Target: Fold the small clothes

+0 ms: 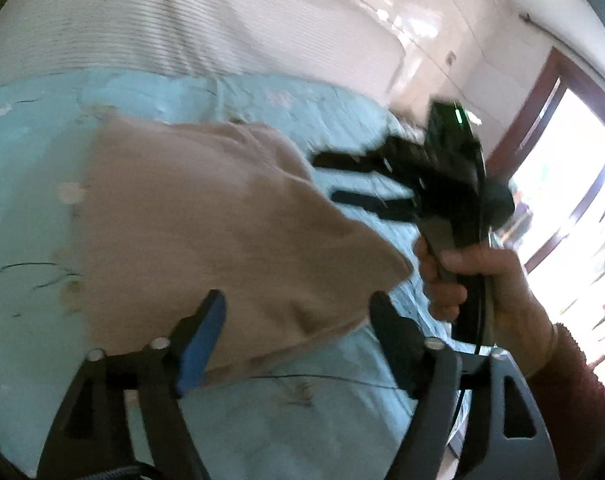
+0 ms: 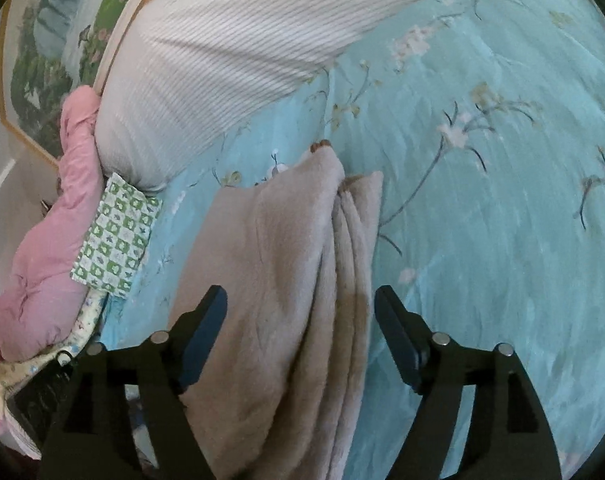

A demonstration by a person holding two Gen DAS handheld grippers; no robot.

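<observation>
Garment (image 2: pixel 286 280): beige fleece, folded lengthwise on floral bedsheet (image 2: pixel 482 220); cross-fold apparently outstanding. Left gripper (image 1: pixel 298 320), right gripper (image 2: pixel 300 316): both spread, gripping nothing.

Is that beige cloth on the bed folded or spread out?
Folded. The beige cloth lies doubled on the blue sheet, with several stacked layers showing along its right edge.

A turquoise floral bedsheet (image 2: pixel 482 220) fills the frame's right. Upper left hangs a framed painting (image 2: pixel 54 40). Daylight floods a wood-framed window (image 1: pixel 574 184) at right.

Beige garment (image 2: pixel 286 280) cut off below
</observation>
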